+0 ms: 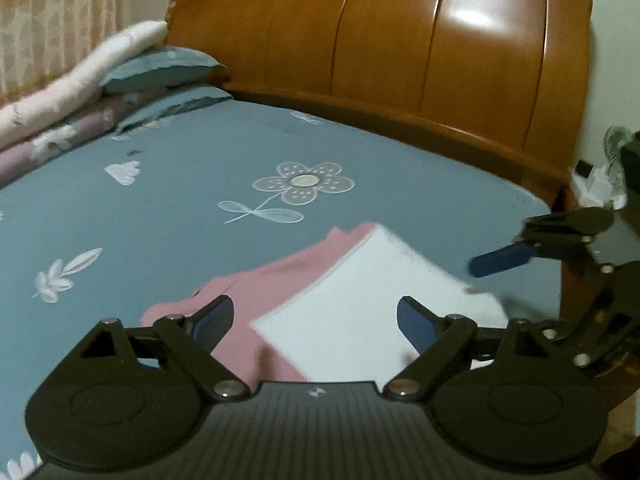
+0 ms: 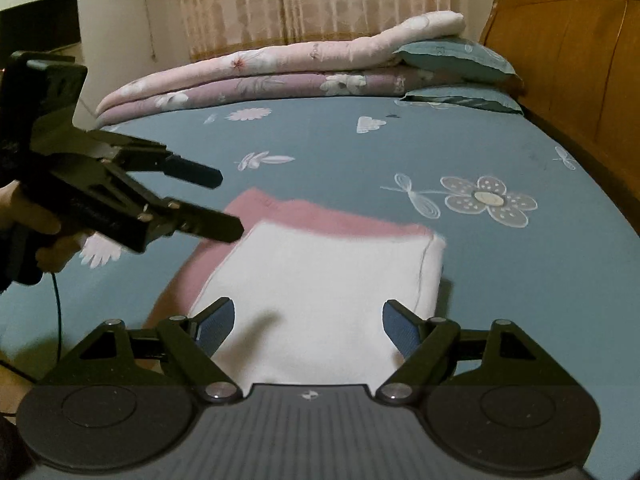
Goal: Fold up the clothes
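A folded white garment (image 2: 320, 280) lies on top of a folded pink garment (image 2: 320, 220) on the blue flowered bedsheet (image 2: 500, 280). In the right wrist view my right gripper (image 2: 308, 322) hovers open over the near edge of the white piece, holding nothing. My left gripper (image 2: 229, 205) hangs open just above the stack's left side, held by a hand (image 2: 32, 220). In the left wrist view the left gripper (image 1: 314, 320) is open over the white garment (image 1: 360, 300) and pink garment (image 1: 260, 288). The right gripper (image 1: 500, 252) is at the right edge, beyond the stack's corner.
Folded pink and purple quilts (image 2: 280, 68) and teal pillows (image 2: 456, 60) are stacked along the far side of the bed. A wooden headboard (image 1: 400, 40) closes the bed's end. A curtain (image 2: 320, 0) hangs behind; bedside clutter (image 1: 600, 184) sits past the bed corner.
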### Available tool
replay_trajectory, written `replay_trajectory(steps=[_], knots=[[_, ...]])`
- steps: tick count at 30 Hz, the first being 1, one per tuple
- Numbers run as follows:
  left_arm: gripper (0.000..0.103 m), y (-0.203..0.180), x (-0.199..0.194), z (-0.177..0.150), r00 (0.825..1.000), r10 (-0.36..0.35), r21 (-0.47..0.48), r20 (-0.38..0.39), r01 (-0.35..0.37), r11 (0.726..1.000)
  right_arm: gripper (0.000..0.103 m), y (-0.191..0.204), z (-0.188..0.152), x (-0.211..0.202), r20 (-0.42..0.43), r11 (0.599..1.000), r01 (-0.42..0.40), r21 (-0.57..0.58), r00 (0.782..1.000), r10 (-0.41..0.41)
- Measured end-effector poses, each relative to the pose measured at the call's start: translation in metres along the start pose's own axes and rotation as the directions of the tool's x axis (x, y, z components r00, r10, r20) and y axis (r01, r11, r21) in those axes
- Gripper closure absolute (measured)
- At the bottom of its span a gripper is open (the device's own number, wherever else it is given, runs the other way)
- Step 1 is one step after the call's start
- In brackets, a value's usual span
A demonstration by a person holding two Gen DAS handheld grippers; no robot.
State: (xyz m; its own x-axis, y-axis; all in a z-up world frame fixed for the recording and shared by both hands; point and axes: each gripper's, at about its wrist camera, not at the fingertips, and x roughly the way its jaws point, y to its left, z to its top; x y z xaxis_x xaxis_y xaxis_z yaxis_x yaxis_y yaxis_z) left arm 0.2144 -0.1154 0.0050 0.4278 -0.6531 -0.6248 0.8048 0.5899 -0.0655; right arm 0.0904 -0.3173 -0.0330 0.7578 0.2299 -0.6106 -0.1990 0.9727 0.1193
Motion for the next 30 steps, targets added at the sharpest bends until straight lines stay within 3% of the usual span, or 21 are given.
replay_trajectory(steps=[3,6,9,13,18,27,30], knots=[[0.015,0.015,0.024,0.000,0.997,-0.019,-0.060,-0.076,0.015,0.998,0.018,-0.014,0.003,0.023,-0.070,0.999,-0.014,0.037,0.997,0.016],[0.015,0.028,0.043,-0.013,0.991,-0.004,-0.119,-0.137,-0.012,0.993,0.017,-0.029,-0.011,0.040,-0.156,0.997,0.026,0.074,0.988,-0.015],[0.015,0.027,0.045,-0.012,0.987,0.012,-0.111,-0.158,-0.029,0.993,0.014,-0.042,-0.017,0.043,-0.190,0.988,0.042,0.146,0.982,-0.014],[0.015,0.028,0.035,0.008,0.990,0.021,-0.133,-0.142,-0.040,0.990,0.014,-0.048,0.001,0.031,-0.128,0.988,0.041,0.150,0.992,-0.022],[0.015,0.039,0.035,0.020,0.992,0.022,-0.236,-0.123,-0.050,0.970,0.014,-0.048,0.032,0.036,-0.041,0.993,-0.035,0.116,0.998,0.040],[0.014,0.057,0.060,0.002,0.981,0.000,-0.418,-0.196,-0.084,0.905,0.013,-0.063,0.033,0.097,-0.094,0.995,-0.074,0.073,0.992,0.081],[0.014,0.056,0.057,0.005,0.981,0.014,-0.435,-0.192,-0.097,0.895,0.008,-0.063,0.035,0.102,-0.100,0.995,-0.078,0.055,0.991,0.083]])
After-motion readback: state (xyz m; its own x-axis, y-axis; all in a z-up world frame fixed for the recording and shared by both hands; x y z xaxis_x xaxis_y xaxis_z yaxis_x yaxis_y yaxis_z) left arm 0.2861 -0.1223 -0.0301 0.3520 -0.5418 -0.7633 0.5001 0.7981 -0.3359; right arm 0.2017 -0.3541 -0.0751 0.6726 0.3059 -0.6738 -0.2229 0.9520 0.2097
